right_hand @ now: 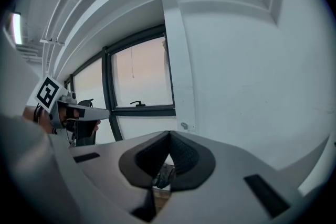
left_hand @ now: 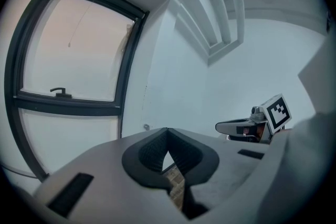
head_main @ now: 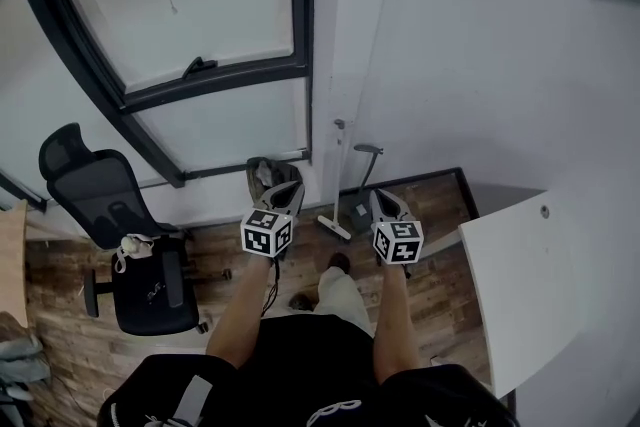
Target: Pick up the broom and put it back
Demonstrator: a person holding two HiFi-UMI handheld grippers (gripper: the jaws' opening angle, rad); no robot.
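The broom (head_main: 338, 177) leans upright in the corner against the white wall, its pale head (head_main: 334, 224) on the wooden floor. Beside it stands a dark-handled dustpan (head_main: 362, 183). My left gripper (head_main: 284, 191) and right gripper (head_main: 384, 205) hover side by side in front of them, apart from both. Each is shut with nothing between its pads. In the left gripper view the left gripper (left_hand: 167, 131) has its fingertips together, and the right gripper (left_hand: 245, 126) shows to the right. In the right gripper view the right gripper (right_hand: 169, 135) is likewise shut, and a small knob (right_hand: 184, 125) shows on the wall ahead.
A black office chair (head_main: 108, 200) stands at the left with a white thing on its seat. A white tabletop (head_main: 530, 285) juts in at the right. A grey bin (head_main: 260, 171) sits partly behind the left gripper. A dark-framed window (head_main: 200, 70) fills the wall ahead.
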